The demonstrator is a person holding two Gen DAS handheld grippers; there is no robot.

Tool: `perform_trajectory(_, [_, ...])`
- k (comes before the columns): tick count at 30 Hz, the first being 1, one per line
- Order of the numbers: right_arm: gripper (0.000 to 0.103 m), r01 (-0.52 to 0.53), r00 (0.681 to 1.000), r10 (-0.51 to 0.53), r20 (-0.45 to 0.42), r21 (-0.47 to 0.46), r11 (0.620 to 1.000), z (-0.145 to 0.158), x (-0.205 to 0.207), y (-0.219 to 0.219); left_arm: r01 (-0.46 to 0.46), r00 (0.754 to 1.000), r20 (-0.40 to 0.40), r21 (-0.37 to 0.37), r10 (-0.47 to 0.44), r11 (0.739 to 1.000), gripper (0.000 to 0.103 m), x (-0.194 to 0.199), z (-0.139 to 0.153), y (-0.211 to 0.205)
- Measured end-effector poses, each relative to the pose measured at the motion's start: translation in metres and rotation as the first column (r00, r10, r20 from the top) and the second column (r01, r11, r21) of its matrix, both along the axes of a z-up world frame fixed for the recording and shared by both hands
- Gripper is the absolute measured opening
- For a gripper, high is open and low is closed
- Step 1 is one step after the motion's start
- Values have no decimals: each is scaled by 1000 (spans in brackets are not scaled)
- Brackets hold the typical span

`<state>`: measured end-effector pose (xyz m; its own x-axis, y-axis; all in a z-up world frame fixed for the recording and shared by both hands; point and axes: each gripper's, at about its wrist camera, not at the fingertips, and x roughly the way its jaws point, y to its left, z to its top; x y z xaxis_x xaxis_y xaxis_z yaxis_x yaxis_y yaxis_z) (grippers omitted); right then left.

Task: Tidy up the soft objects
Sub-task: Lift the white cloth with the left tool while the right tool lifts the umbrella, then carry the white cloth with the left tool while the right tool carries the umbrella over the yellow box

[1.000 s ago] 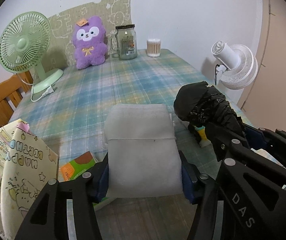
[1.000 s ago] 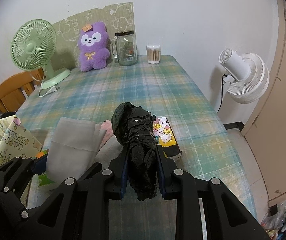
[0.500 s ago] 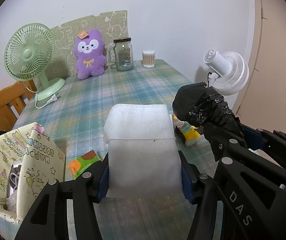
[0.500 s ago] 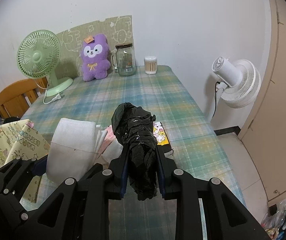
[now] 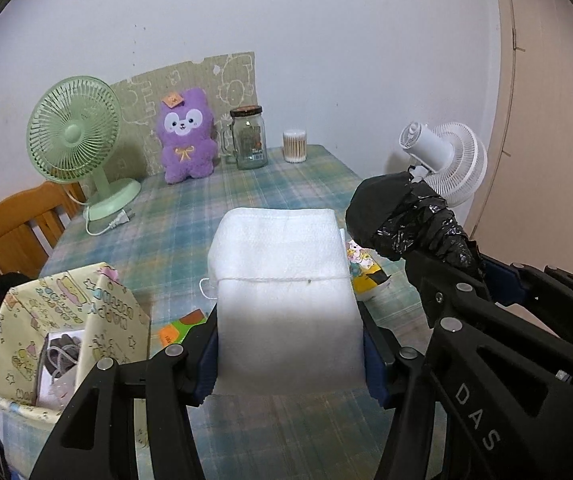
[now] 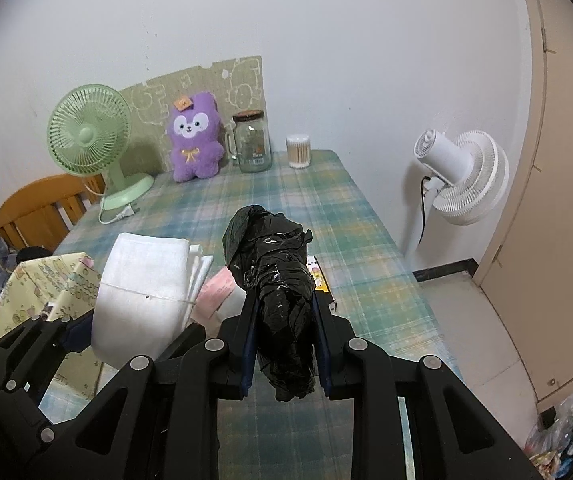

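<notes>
The left gripper has its fingers clenched on a folded white fluffy towel. The right gripper grasps a crumpled black plastic bundle, both held above the plaid-clothed counter.

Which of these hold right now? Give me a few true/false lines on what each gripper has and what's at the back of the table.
1. The left gripper holds a folded white towel. True.
2. The right gripper is open and holds nothing. False: it is shut on a black plastic bundle.
3. The purple plush lies in the yellow fabric bin. False: it sits upright at the back of the table by the wall.
4. A glass jar stands between the purple plush and the cotton swab holder. True.
</notes>
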<state>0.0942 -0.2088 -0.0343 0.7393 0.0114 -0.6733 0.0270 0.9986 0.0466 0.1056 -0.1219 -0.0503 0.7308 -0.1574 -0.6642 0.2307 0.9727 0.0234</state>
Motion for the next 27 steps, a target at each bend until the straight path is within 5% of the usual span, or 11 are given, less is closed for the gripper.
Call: perform_trajectory(27, [28,9,996,-10,86,3,1000,50,-44,31,46,994,102,-3,-45,999,60,-37,45,31])
